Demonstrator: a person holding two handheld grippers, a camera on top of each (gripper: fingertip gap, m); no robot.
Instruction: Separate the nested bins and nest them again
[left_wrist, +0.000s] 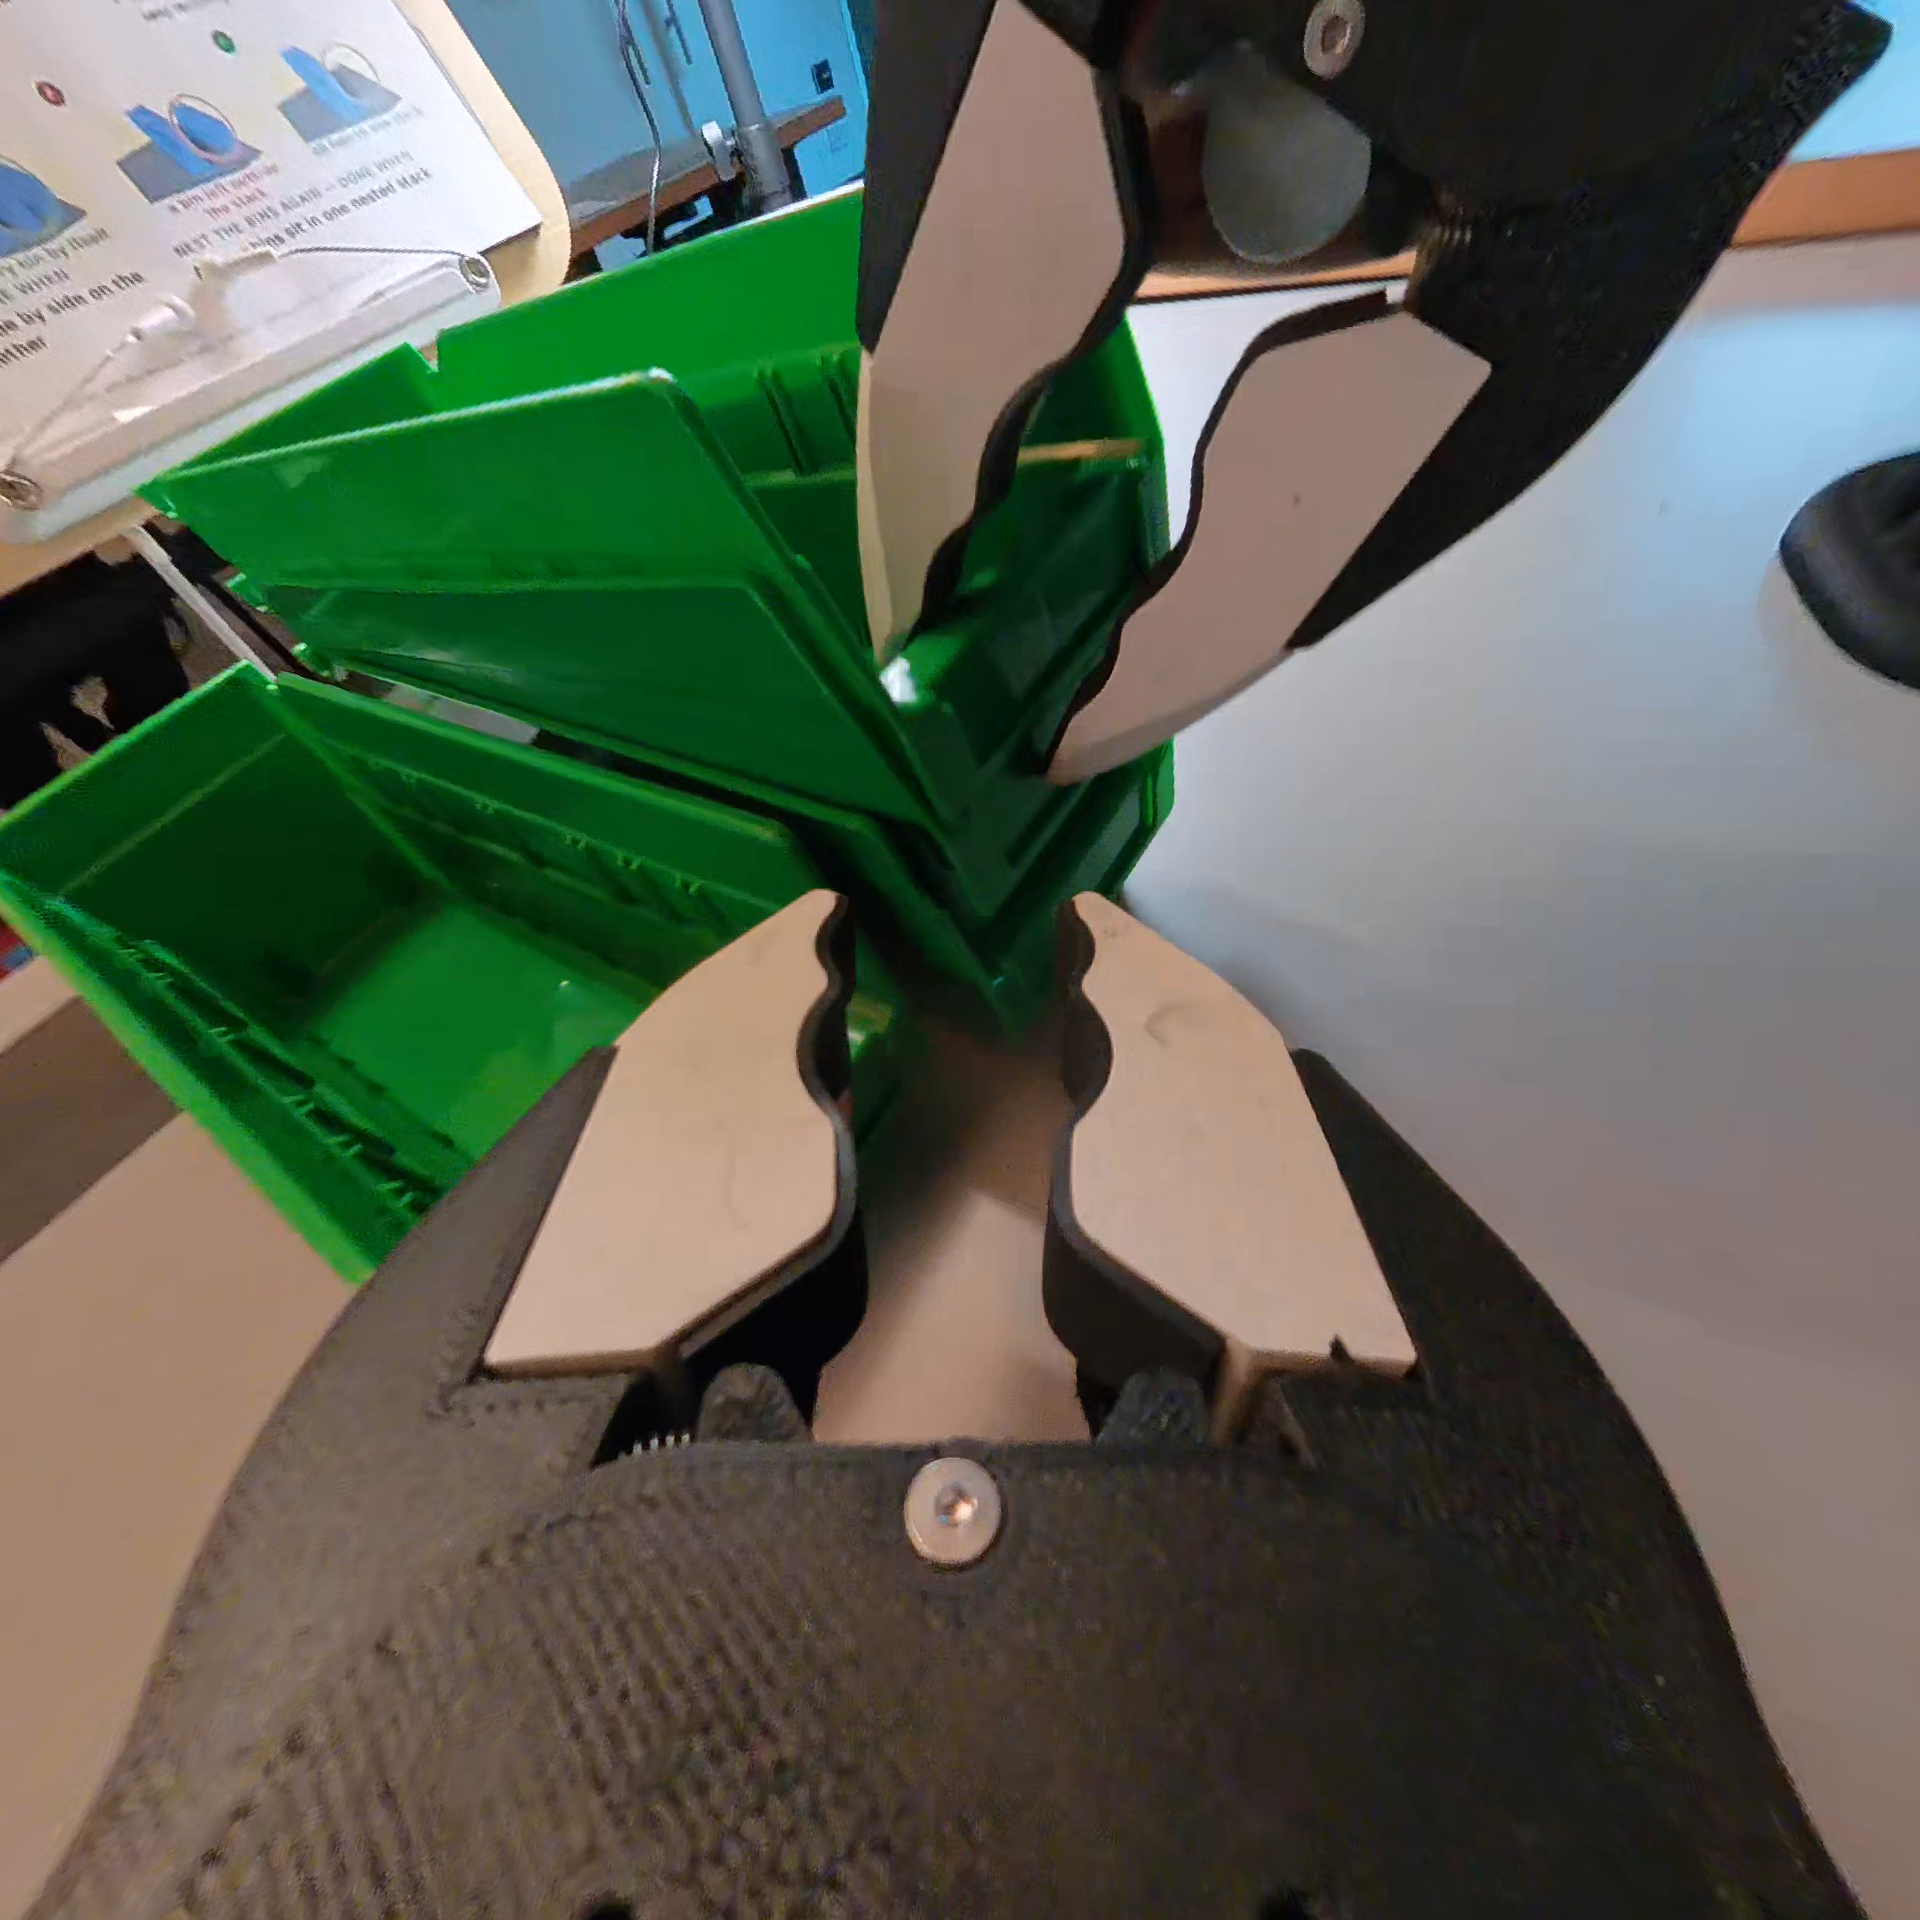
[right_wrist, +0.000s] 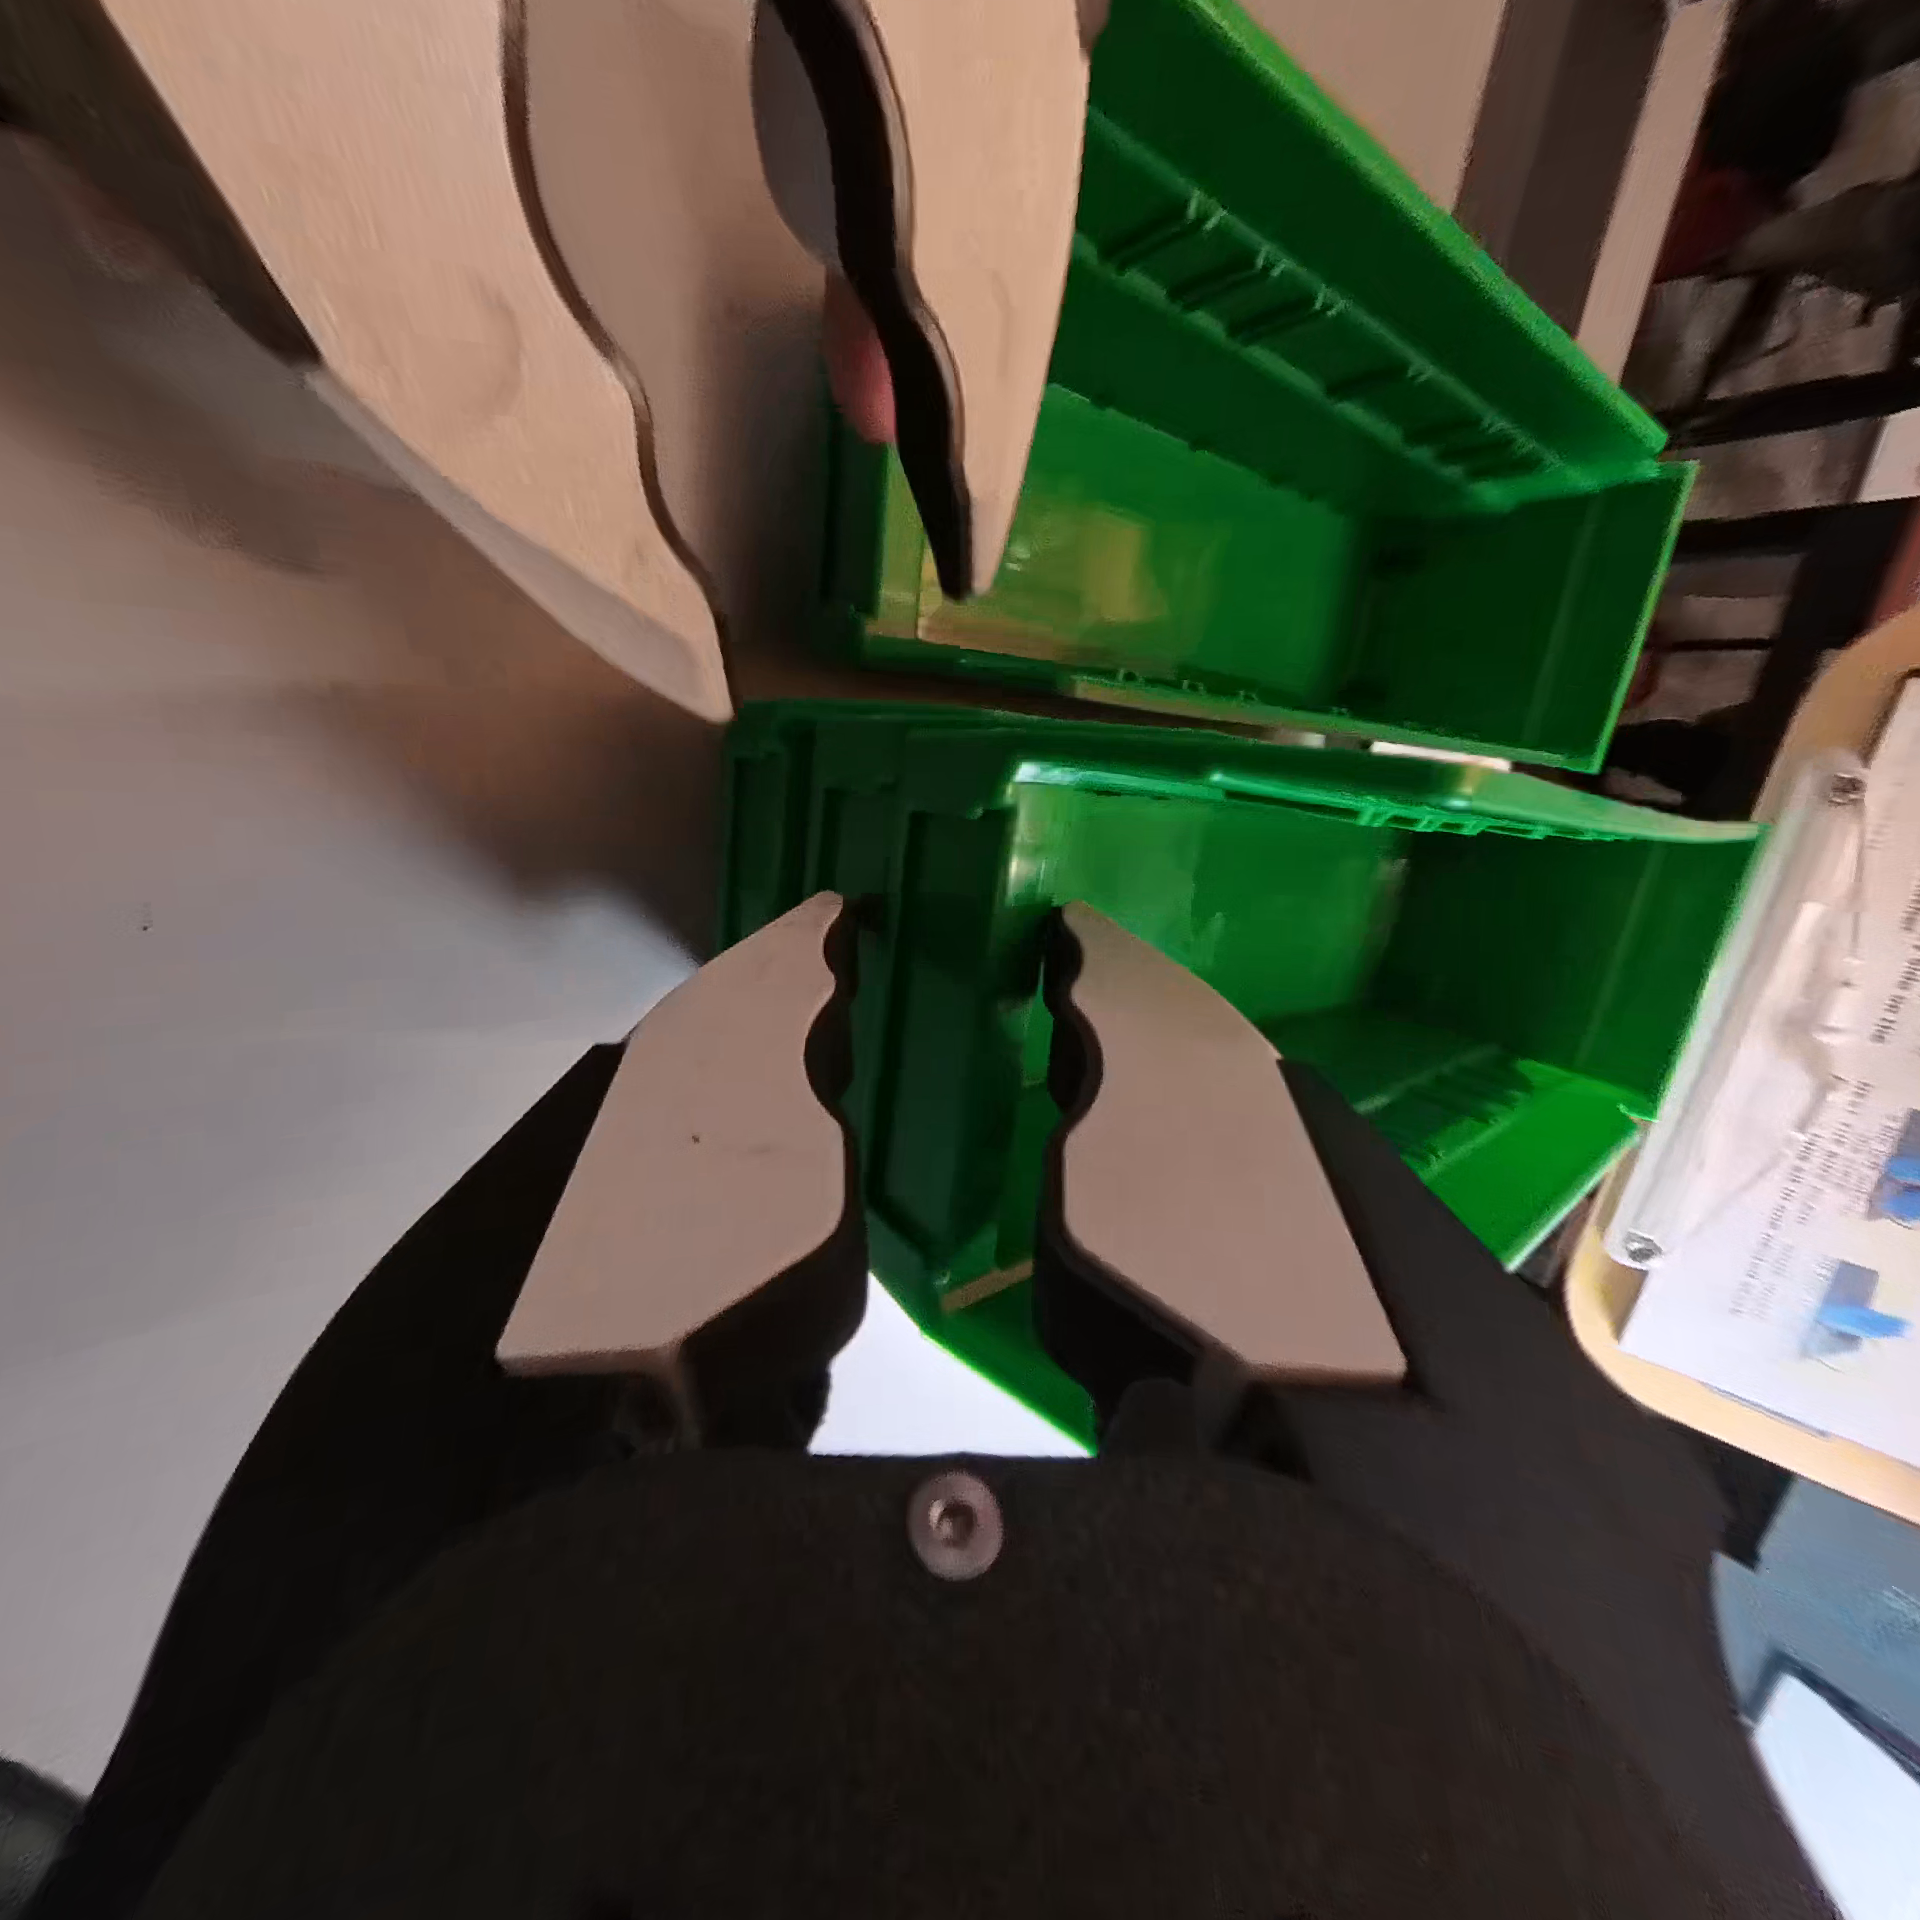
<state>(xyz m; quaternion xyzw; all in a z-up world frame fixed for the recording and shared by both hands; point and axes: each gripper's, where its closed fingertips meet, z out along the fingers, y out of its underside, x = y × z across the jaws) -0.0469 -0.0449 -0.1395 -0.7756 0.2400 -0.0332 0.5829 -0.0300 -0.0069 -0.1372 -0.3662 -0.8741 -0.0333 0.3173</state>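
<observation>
Several green bins sit nested in a stack (left_wrist: 520, 520), fanned and tilted. It also shows in the right wrist view (right_wrist: 1455, 935). A single green bin (left_wrist: 416, 997) stands open beside the stack; the right wrist view shows it above the stack (right_wrist: 1195, 551). My right gripper (right_wrist: 945, 920) is shut on the front wall of an inner bin of the stack; the left wrist view shows it coming in from above (left_wrist: 982, 707). My left gripper (left_wrist: 956, 920) is open at the single bin's front corner. In the right wrist view it (right_wrist: 847, 649) straddles that bin's front wall.
The bins rest on a pale table (left_wrist: 1558, 935). A white instruction sheet on a wooden stand (left_wrist: 208, 208) stands right behind them; it also shows in the right wrist view (right_wrist: 1818, 1091). A black rounded object (left_wrist: 1860, 561) lies at the right edge. The left gripper's tips are roughly 5 cm from the right gripper's.
</observation>
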